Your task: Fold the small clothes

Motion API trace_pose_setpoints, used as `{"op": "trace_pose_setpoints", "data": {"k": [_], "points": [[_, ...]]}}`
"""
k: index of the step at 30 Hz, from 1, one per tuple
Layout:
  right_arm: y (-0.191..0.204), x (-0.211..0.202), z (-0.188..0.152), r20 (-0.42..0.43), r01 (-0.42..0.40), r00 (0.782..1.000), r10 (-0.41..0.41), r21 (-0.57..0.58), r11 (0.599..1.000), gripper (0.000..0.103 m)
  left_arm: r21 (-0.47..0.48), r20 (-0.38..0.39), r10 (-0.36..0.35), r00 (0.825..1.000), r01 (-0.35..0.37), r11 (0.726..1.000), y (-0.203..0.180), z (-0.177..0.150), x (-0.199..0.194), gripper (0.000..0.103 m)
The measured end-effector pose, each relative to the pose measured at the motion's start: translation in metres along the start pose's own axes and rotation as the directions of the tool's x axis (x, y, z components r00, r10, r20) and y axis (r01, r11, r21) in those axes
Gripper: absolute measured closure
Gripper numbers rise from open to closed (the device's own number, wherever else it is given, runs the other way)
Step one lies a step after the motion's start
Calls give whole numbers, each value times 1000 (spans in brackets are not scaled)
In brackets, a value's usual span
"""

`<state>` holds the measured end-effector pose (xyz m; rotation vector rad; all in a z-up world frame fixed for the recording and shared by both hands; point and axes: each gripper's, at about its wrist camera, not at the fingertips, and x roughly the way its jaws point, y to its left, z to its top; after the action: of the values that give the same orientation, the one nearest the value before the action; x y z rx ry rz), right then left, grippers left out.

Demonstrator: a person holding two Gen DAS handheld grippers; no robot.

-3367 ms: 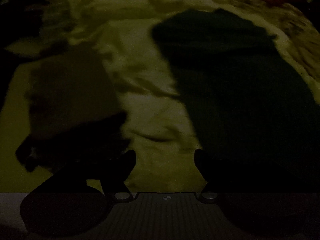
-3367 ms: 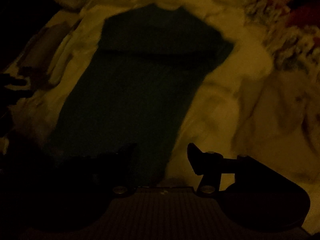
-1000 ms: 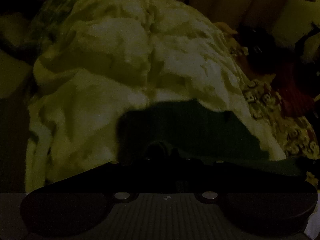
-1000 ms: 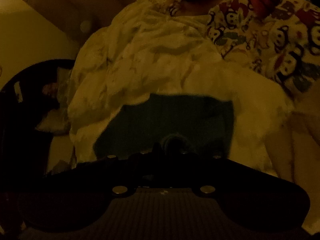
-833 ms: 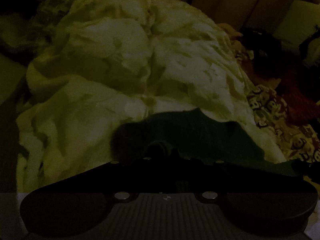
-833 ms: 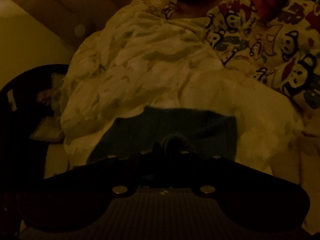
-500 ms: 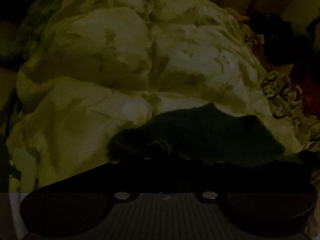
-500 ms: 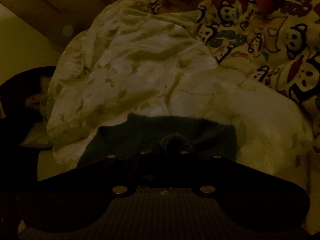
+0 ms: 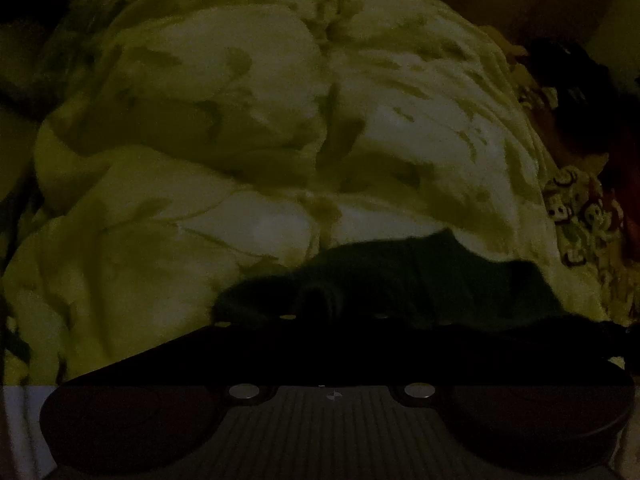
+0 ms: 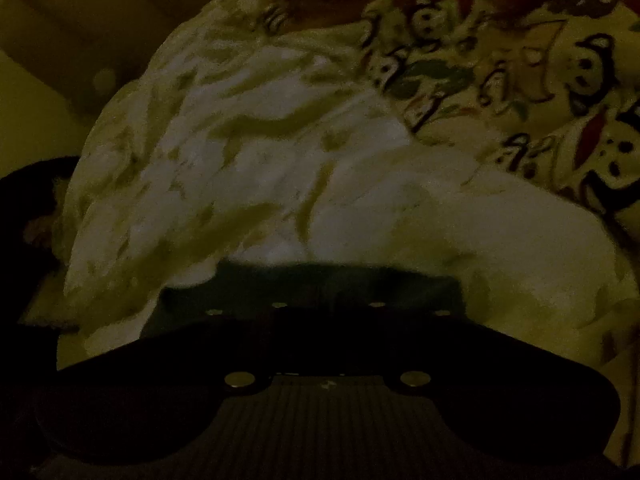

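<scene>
A dark green garment (image 9: 440, 280) lies on a pale, crumpled duvet (image 9: 240, 140); only its far part shows above the gripper body. My left gripper (image 9: 332, 308) sits low at its near edge. Its jaws are opening, just parted, with a bunch of green cloth between the tips. In the right wrist view the same garment (image 10: 400, 284) is a flat dark band on the duvet (image 10: 280, 152). My right gripper (image 10: 328, 300) is at that edge too. Its jaws are opening by a small gap over the cloth. The fingertips are nearly lost in the dark.
A cartoon-print fabric (image 10: 540, 64) lies at the back right, and also shows as the cartoon-print fabric (image 9: 580, 216) in the left wrist view. A dark round object (image 10: 32, 208) sits at the duvet's left edge. Dark clutter (image 9: 568, 92) lies beyond the bedding. The room is very dim.
Both grippers have sunk toward the bed with the garment's edge, so the duvet fills more of each view. The fingers of both now stand slightly farther apart.
</scene>
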<state>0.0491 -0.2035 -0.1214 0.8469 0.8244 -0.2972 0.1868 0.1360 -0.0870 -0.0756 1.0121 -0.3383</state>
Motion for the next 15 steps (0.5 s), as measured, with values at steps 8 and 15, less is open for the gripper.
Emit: {"op": "trace_pose_setpoints", "data": {"k": [8, 15], "points": [[1, -12, 9, 55, 49, 997, -46, -53, 997, 66, -35, 186, 161, 969, -157, 987, 15, 7, -29, 0], [34, -23, -10, 82, 31, 997, -5, -324, 946, 65, 87, 185, 96, 978, -113, 990, 2, -8, -39, 0]]}}
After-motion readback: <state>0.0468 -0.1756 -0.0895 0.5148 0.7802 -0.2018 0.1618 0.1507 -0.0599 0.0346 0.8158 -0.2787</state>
